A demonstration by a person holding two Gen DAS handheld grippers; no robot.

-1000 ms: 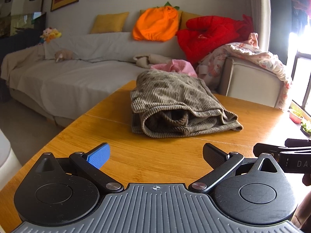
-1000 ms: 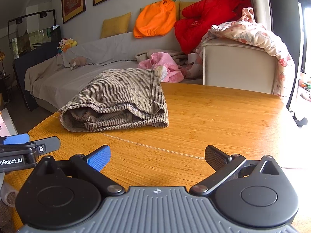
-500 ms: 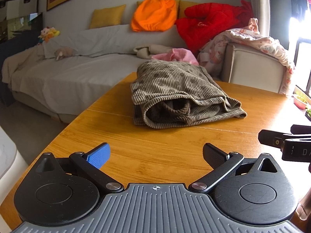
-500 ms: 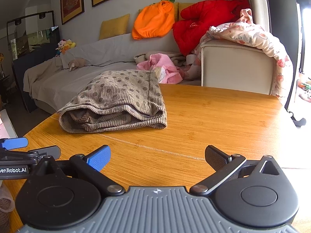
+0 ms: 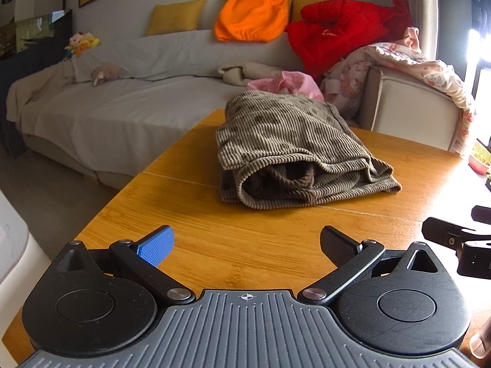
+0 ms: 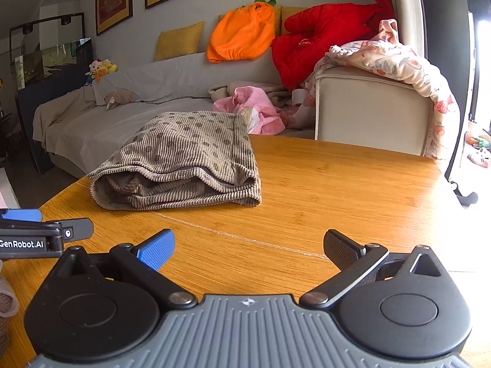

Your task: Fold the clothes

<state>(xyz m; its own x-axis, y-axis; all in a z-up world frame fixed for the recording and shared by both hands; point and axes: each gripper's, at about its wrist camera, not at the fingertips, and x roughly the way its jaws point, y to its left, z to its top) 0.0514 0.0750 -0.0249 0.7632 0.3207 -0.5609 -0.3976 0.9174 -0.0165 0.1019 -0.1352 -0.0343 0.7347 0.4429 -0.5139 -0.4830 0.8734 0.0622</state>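
The fingers of the left gripper are spread wide with nothing between them, one pad blue and one black, held low over the near edge of the wooden surface. The right gripper is likewise released, its fingers apart and empty above the same surface. Each gripper shows at the edge of the other's view: the right one at the far right of the left view, the left one at the far left of the right view.

The garment, a brown ribbed cloth with darker dots, lies folded into a thick bundle on the surface ahead of both grippers, well apart from them, its rolled open end facing the cameras. It sits toward the surface's far edge.

Behind it stands a sofa with a grey cover, carrying an orange cushion, a red jacket and pink cloth.
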